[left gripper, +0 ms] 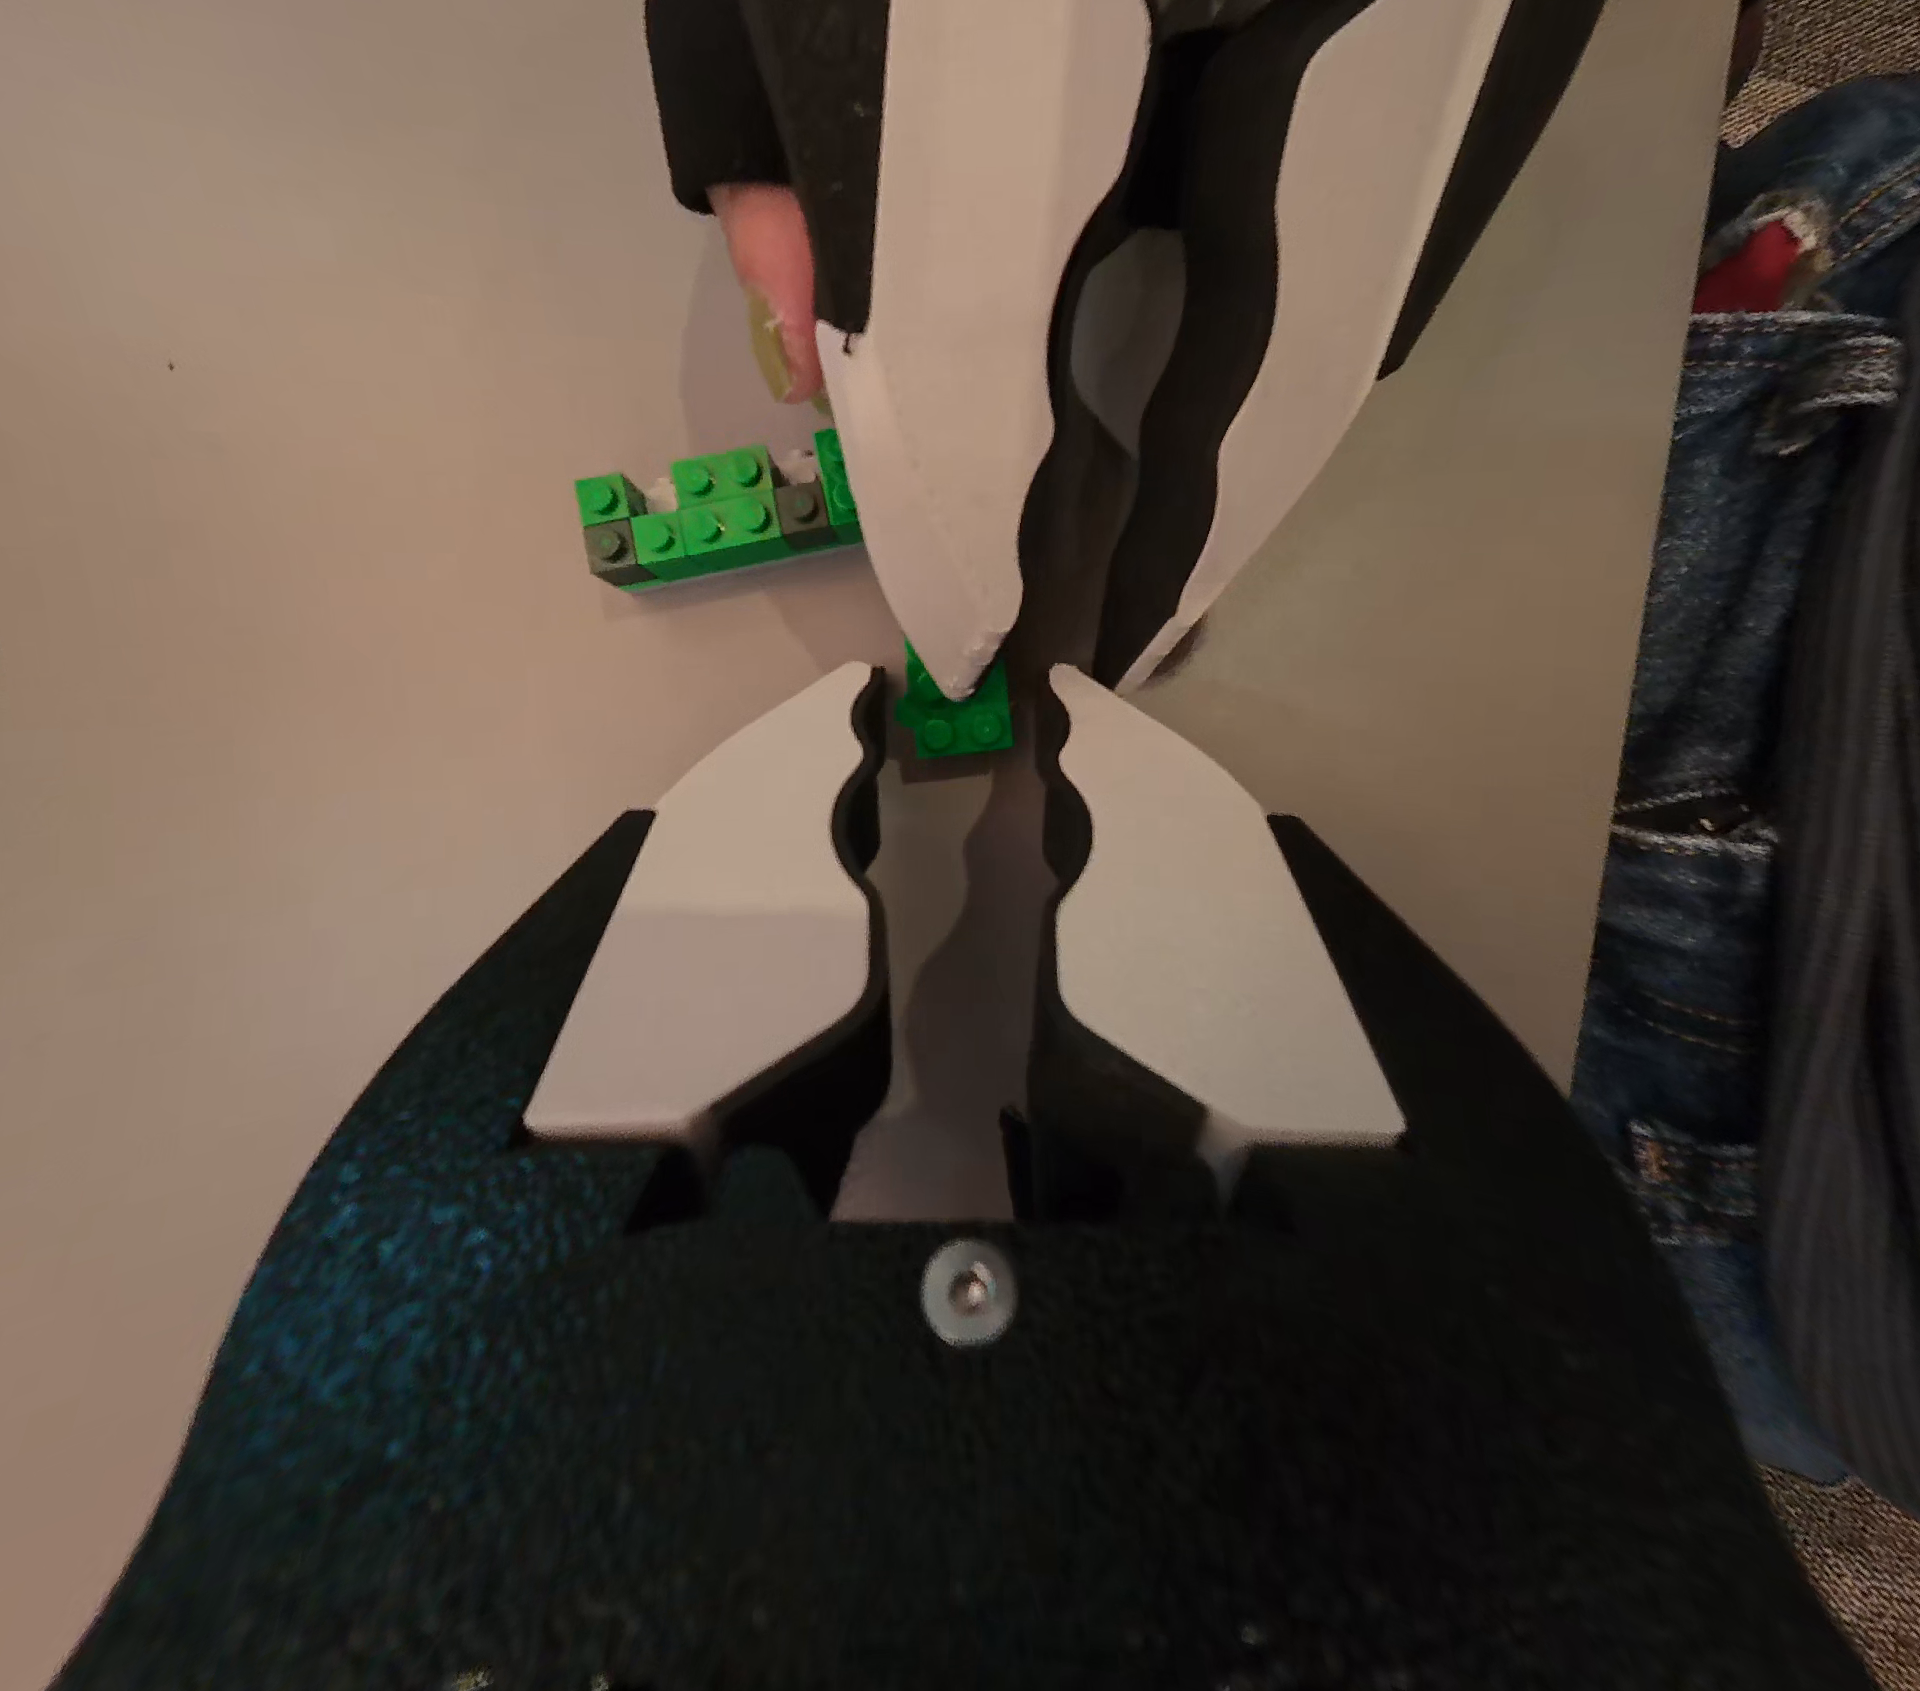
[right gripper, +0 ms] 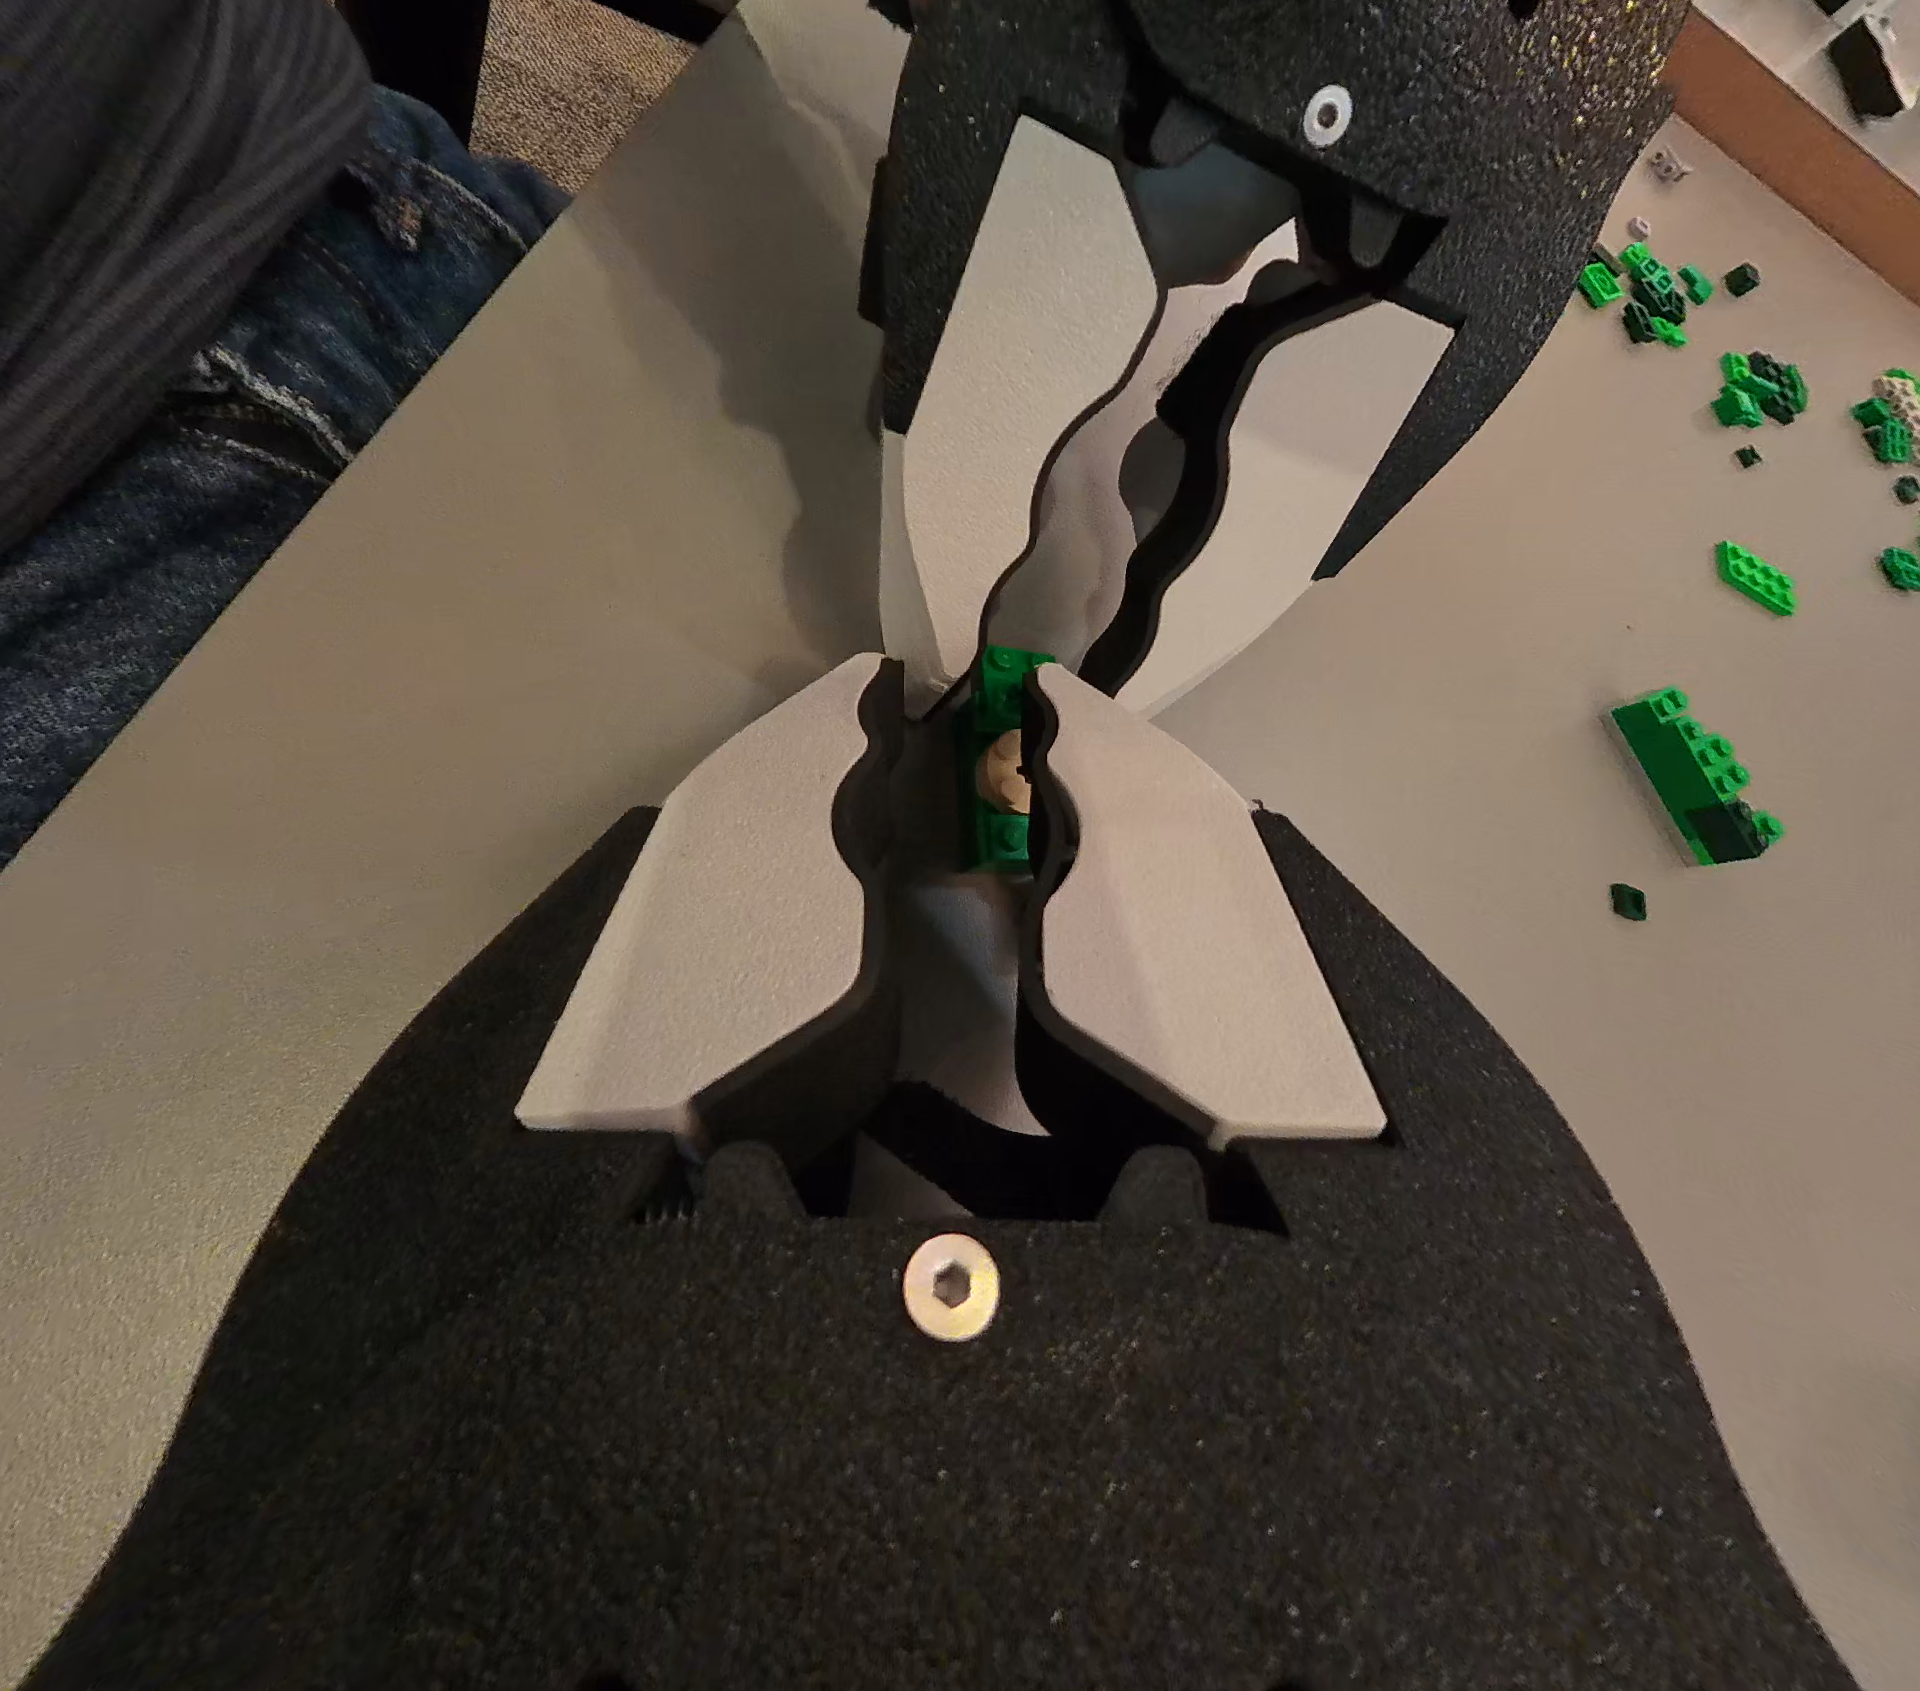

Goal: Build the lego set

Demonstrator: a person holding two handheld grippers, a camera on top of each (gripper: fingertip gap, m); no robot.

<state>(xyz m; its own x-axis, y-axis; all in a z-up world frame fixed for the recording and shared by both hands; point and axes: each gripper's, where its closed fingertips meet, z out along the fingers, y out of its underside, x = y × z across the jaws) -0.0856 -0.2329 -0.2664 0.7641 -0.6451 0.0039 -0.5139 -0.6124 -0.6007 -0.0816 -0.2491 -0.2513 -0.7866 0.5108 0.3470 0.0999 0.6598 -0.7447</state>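
A small green lego assembly [left gripper: 961, 727] sits between the tips of both grippers above the white table [left gripper: 312, 291]. My left gripper [left gripper: 961, 691] is closed to a narrow gap around it at the fingertips. My right gripper [left gripper: 1055, 670] comes down from above, and one fingertip [left gripper: 971, 665] rests on the assembly. In the right wrist view the assembly [right gripper: 995, 810] stands edge-on with a tan round piece [right gripper: 1006, 777] on it, deep between my right gripper's [right gripper: 961, 685] fingers. The left gripper [right gripper: 1023, 696] reaches in from above.
A partial green build [left gripper: 717, 519] lies on the table behind the grippers and also shows in the right wrist view [right gripper: 1694, 779]. Loose green bricks [right gripper: 1756, 394] and a green plate [right gripper: 1756, 576] lie at the right. The table edge and a person's jeans [right gripper: 208, 415] are close by. Both grippers' tips are close together, under 4 cm apart. The green plate [right gripper: 1756, 576] is about equally far from each gripper, around 30 cm.
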